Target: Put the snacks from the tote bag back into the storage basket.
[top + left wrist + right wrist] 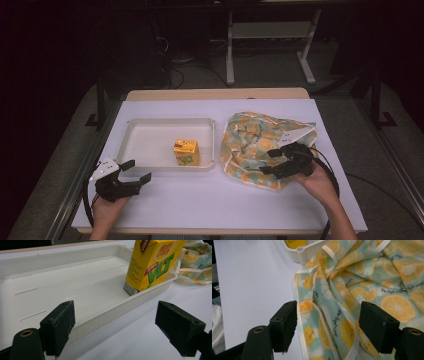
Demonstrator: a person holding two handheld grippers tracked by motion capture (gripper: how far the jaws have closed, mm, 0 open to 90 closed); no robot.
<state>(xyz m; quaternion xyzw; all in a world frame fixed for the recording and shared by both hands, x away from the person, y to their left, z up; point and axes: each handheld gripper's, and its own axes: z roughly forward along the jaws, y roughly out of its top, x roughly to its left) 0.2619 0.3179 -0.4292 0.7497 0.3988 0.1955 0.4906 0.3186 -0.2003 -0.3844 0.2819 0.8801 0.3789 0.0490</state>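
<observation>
At four o'clock on the counter [200,200], the fruit-print cloth [250,145] is straddled by the spread right gripper [274,161]; pinching its hem is judged next.

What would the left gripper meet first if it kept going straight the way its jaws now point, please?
Most likely the near wall of the white tray, just ahead of the open left gripper; the yellow drink carton stands farther right inside.

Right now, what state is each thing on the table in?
Drink carton: upright in the tray, top closed.
Tray: flat on the table, holds just the carton.
Lemon-print cloth bag: crumpled, lying beside the tray.
Left claw: open, holding nothing.
Right claw: open over the bag's edge, not gripping.
</observation>
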